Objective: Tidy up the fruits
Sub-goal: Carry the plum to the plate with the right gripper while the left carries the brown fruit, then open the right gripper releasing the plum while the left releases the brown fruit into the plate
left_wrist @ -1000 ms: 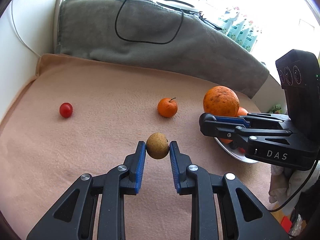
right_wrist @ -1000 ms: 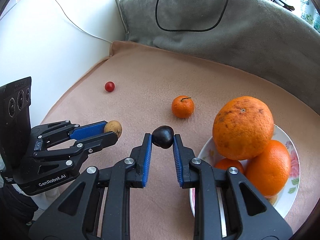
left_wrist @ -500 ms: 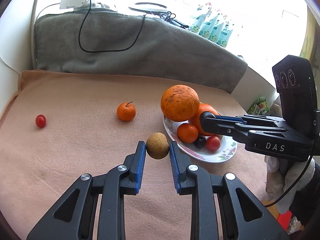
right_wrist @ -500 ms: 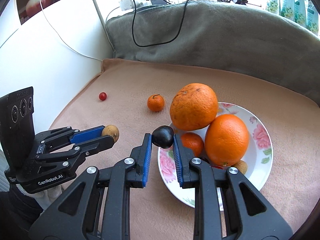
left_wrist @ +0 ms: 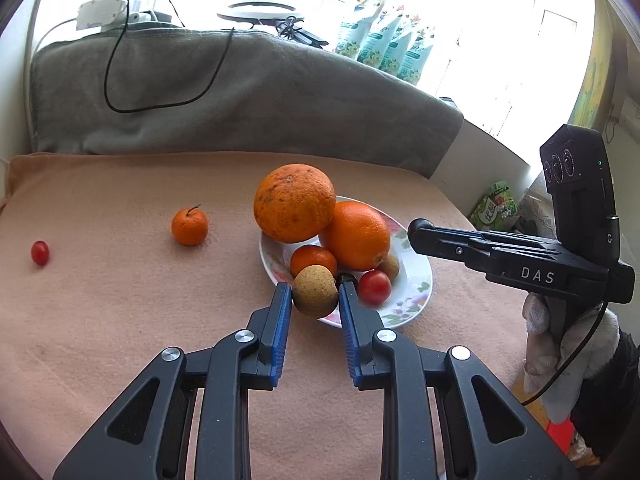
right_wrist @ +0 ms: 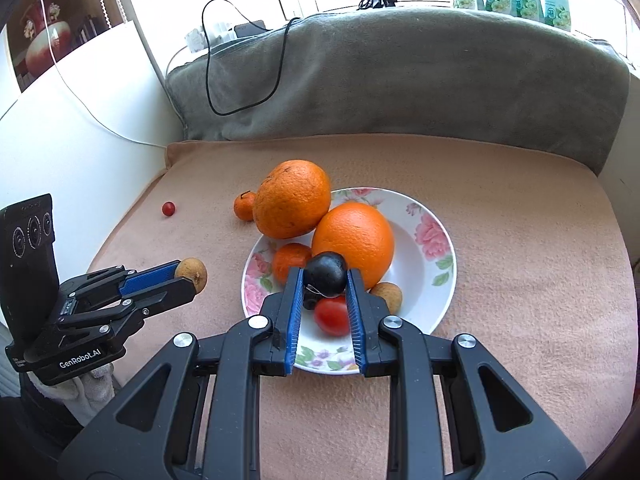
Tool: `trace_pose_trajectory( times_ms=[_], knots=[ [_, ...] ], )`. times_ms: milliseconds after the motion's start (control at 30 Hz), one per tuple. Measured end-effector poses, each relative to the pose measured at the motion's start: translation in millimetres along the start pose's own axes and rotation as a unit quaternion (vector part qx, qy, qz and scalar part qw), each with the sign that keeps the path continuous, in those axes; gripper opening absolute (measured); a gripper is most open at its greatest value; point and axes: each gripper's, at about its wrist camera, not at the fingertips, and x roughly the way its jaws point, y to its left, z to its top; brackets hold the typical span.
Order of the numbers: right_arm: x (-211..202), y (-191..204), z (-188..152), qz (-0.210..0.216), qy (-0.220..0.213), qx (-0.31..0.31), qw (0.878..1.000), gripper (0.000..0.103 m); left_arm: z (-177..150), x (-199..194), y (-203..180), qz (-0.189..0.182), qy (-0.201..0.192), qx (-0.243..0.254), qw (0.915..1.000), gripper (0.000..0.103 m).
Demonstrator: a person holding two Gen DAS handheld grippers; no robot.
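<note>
Both tools are loaded, so the step in hand looks like the carry to the plate. The left gripper [left_wrist: 315, 294] pinches a small tan, speckled fruit, likely a longan [left_wrist: 315, 291], between its blue pads; in the left wrist view it sits just below centre, in front of the near rim of the flowered plate [left_wrist: 416, 298]. In the right wrist view that same longan shows at left centre, apparently short of the plate's rim and over the peach blanket [right_wrist: 500, 208].

The right gripper [right_wrist: 325, 278] pinches a dark, near-black fruit, perhaps a plum [right_wrist: 325, 274], and hangs at the frame's centre over the plate's near half, above a cherry tomato [right_wrist: 332, 315] and another dark fruit lying there.

The plate is crowded: a big rough orange [right_wrist: 293, 204] leans on its upper-left rim, a smoother orange [right_wrist: 354, 242] fills the middle, and a mandarin and a second longan sit low beside them.

Next, I judge, each fruit wants lowering into a free gap, the bare right side being the roomiest, before the jaws part, so that nothing rolls off or nudges the stacked oranges. A small mandarin [left_wrist: 190, 227] and a cherry tomato [left_wrist: 40, 253] lie loose on the blanket at left, not yet gathered.
</note>
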Motion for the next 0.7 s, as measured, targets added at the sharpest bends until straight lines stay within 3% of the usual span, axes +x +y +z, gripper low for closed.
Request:
trace_pose_trajectory(
  times_ms=[700],
  knots=[
    [7.5,-43.9,-5.5,-0.018,0.005,0.039,0.999,0.022,4.0,33.3,-28.9,-0.015,0.031,0.023,0.9992,0.023]
  ],
)
